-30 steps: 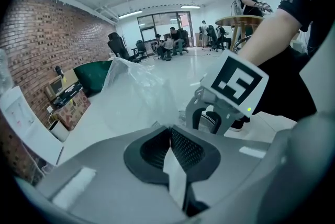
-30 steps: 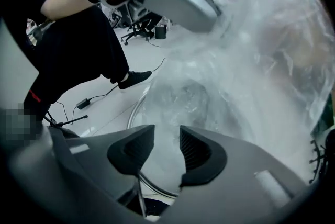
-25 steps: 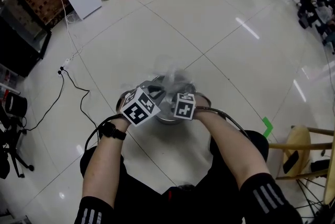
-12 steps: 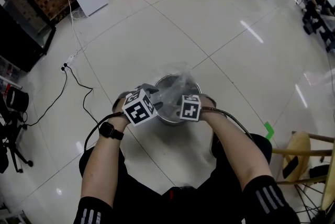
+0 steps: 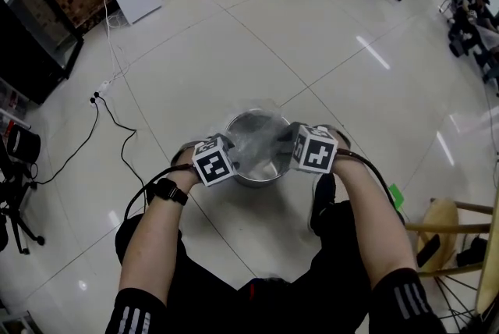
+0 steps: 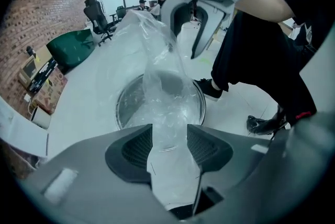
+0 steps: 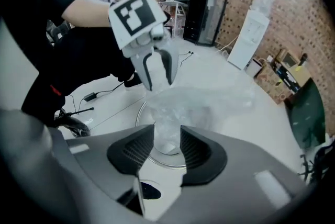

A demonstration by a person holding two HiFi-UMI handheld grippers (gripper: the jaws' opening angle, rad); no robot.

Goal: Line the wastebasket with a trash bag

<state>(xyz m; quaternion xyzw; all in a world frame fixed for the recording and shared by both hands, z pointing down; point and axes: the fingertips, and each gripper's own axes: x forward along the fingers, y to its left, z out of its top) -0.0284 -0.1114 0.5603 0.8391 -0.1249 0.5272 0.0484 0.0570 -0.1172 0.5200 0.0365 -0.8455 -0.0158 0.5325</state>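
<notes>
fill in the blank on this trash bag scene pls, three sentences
1. The clear trash bag is bunched over a round ___ wastebasket.
2. The wastebasket stands directly on the tiled ___.
3. The right gripper holds the trash bag drawn up in a peak, and on the person's left wrist is a black ___.

Missing words: metal; floor; watch
</notes>
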